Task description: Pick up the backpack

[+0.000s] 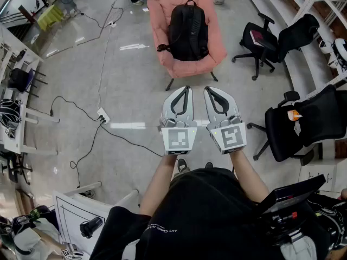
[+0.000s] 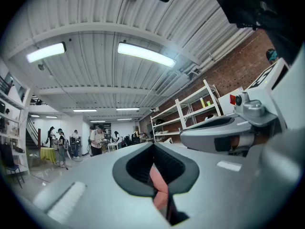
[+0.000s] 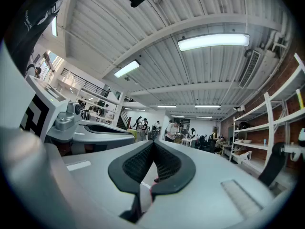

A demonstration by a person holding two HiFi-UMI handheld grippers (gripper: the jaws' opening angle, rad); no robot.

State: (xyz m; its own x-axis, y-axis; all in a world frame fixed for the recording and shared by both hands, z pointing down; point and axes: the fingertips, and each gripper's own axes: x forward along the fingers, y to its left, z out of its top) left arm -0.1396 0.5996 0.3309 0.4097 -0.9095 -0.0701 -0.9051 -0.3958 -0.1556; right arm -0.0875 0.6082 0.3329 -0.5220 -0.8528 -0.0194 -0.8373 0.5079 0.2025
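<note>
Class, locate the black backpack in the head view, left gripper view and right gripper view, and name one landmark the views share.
Head view: the backpack lies top centre, on the pink armchair.
Left gripper view: not identifiable; only a pink sliver, likely the armchair, shows low in the centre.
Right gripper view: not in it.
Shared landmark: the white shelving, right side in both gripper views, top right in the head view.
</note>
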